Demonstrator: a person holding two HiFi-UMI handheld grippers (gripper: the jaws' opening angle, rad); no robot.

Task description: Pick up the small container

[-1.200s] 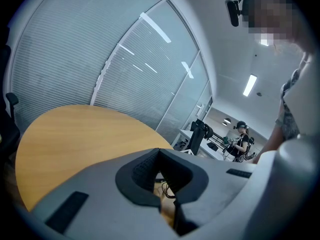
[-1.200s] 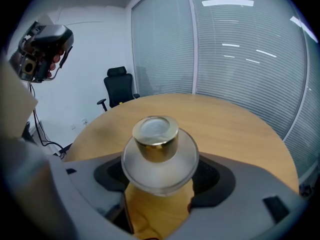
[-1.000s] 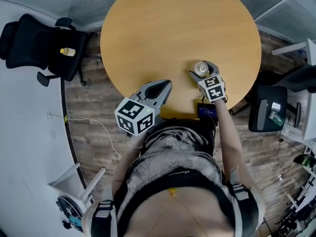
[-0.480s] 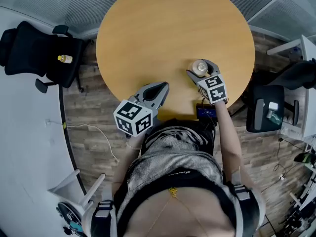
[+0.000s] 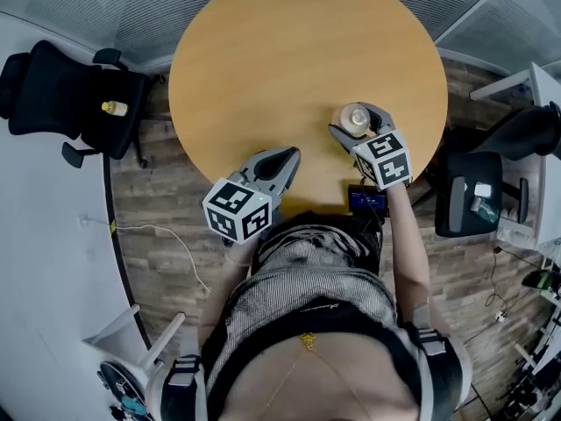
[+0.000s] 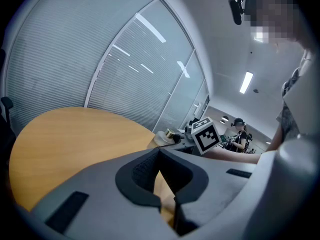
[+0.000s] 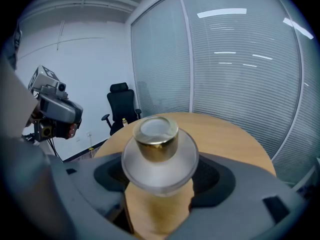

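Observation:
The small container [image 5: 354, 115], a frosted glass jar with a gold lid, is over the near right part of the round wooden table [image 5: 289, 51]. My right gripper [image 5: 358, 123] is shut on it, one jaw on each side. In the right gripper view the small container [image 7: 159, 149] fills the gap of the right gripper [image 7: 160, 181], and its base seems just off the wood. My left gripper [image 5: 292, 154] hangs at the table's near edge, shut and holding nothing. In the left gripper view the left gripper [image 6: 167, 200] has its tips together.
A black office chair [image 5: 74, 86] with a small yellow bottle [image 5: 114, 108] on its seat stands left of the table. Another dark chair [image 5: 473, 191] is at the right. A dark device [image 5: 366, 200] sits below the table's near edge. A cable [image 5: 158, 231] lies on the floor.
The right gripper with the container has shifted slightly and looks a little higher. The left gripper has stayed at the table's near edge.

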